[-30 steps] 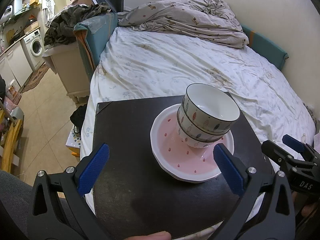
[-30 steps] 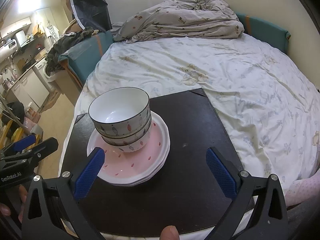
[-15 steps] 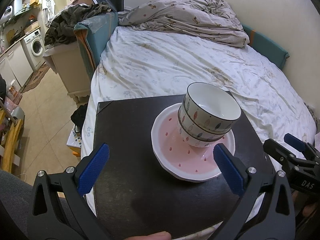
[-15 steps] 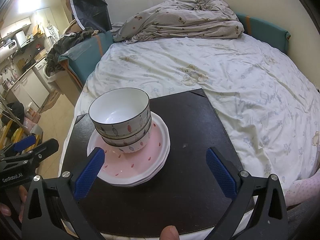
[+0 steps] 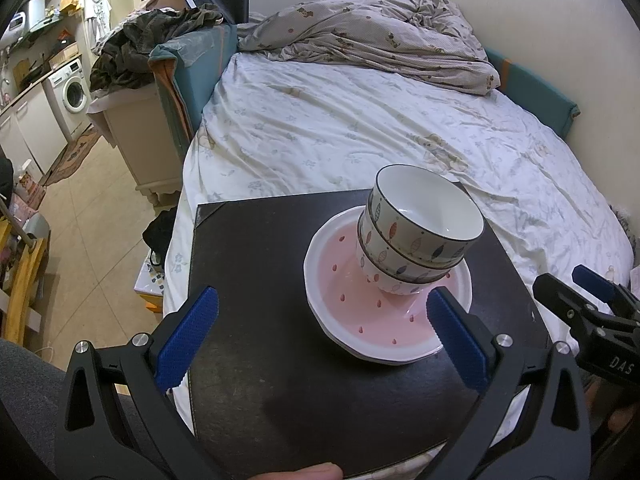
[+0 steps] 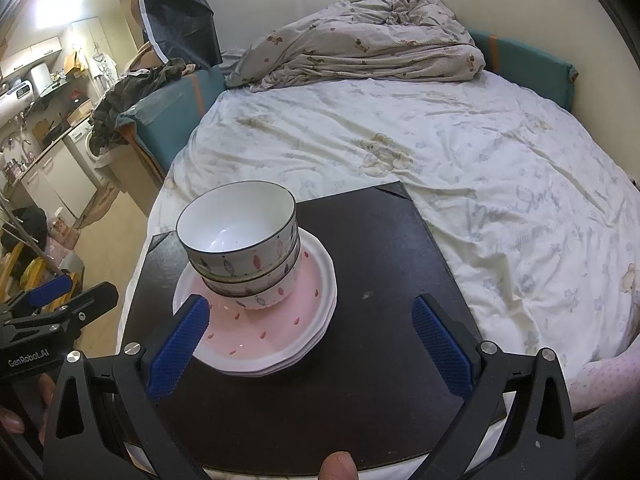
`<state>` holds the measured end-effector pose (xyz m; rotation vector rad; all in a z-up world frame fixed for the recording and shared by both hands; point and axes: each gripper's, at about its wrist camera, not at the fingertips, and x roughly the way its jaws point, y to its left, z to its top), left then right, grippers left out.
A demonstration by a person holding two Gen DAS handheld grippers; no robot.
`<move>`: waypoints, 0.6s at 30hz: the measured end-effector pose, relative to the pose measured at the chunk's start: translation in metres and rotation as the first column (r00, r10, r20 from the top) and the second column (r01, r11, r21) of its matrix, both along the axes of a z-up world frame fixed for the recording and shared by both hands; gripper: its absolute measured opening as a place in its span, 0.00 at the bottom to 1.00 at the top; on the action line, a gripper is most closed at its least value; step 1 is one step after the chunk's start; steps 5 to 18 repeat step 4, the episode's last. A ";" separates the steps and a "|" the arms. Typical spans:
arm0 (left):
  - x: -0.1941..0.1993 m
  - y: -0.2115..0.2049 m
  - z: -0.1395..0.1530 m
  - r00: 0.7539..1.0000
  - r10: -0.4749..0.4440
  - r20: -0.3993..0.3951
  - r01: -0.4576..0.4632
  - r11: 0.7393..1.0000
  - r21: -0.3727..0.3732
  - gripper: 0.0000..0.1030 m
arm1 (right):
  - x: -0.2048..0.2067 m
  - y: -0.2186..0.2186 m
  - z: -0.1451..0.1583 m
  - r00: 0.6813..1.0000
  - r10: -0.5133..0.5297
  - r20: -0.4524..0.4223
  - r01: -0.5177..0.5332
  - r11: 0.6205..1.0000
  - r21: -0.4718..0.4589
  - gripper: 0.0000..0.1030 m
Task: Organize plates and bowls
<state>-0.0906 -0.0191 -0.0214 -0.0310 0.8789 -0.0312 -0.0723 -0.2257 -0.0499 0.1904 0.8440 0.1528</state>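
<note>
Stacked white bowls with a leaf pattern sit on stacked pink-centred white plates on a black board lying on the bed. My left gripper is open and empty, held back above the board's near edge; it also shows at the left in the right wrist view. My right gripper is open and empty, above the board's near side; it also shows at the right in the left wrist view.
The bed with a crumpled duvet stretches behind the board. A teal headboard pad lines the wall. Left of the bed are a cabinet piled with clothes, a washing machine and tiled floor.
Almost nothing has changed; the left wrist view has shifted very slightly. Both grippers stay open and the stack has not moved.
</note>
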 end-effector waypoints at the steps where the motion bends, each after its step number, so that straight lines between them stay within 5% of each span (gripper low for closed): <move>1: 0.000 0.001 0.000 1.000 0.000 -0.002 0.000 1.000 -0.004 1.00 | -0.001 0.000 0.000 1.000 -0.001 -0.001 0.001 1.000 0.000 1.00; 18: 0.000 0.002 0.000 1.000 0.002 -0.004 -0.002 1.000 -0.019 1.00 | -0.001 0.000 0.000 1.000 0.000 0.001 0.000 1.000 0.000 1.00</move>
